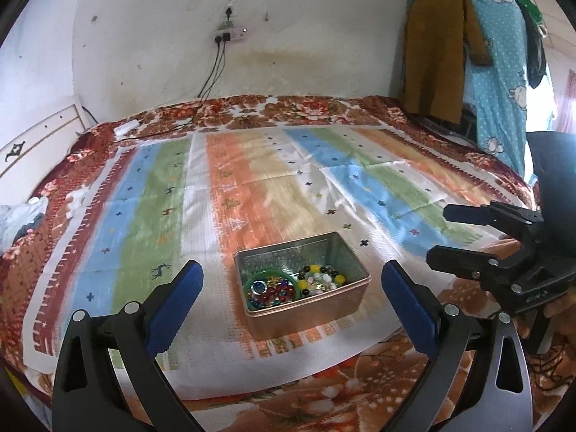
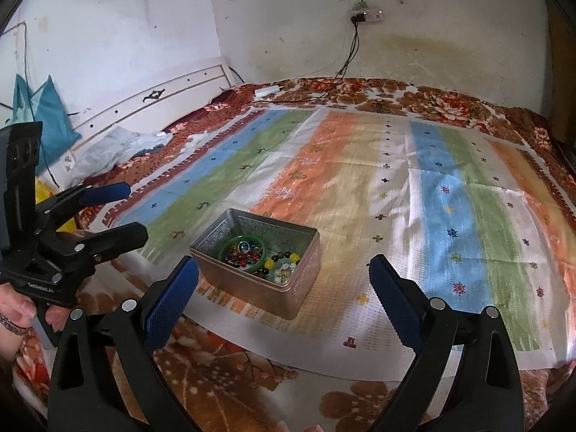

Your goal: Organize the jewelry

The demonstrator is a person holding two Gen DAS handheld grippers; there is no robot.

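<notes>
**Desk:** Start at the jaws. What do they show?

**Photographer:** Both pairs stand wide apart and hold nothing. The left gripper hangs over the near edge of the bed, its blue pads framing the tin. The right gripper hovers just to the right, its own jaws spread as wide, with the tin a little left of centre between them.

**Desk:** And the jewelry?

**Photographer:** All in that open metal tin, which sits on the striped cloth near the front of the bed. A green bangle lies in its left half, ringed around small red and blue beads. A beaded bracelet with yellow and dark beads fills the right half. The frames are slightly blurred, so whether the loose beads are strung I cannot say.

**Desk:** How will it handle?

**Photographer:** Light, by the look of it. The bangle seems rigid and glossy, likely slippery; pinching across its rim should serve best. The bracelet looks limp and would probably drape, so take it mid-strand. The tin's thin walls are stiff, a fair place to steady it with the other jaws.

**Desk:** Surroundings?

**Photographer:** Floral blanket under the cloth, a wall socket at the far wall, clothes hanging far right.
</notes>
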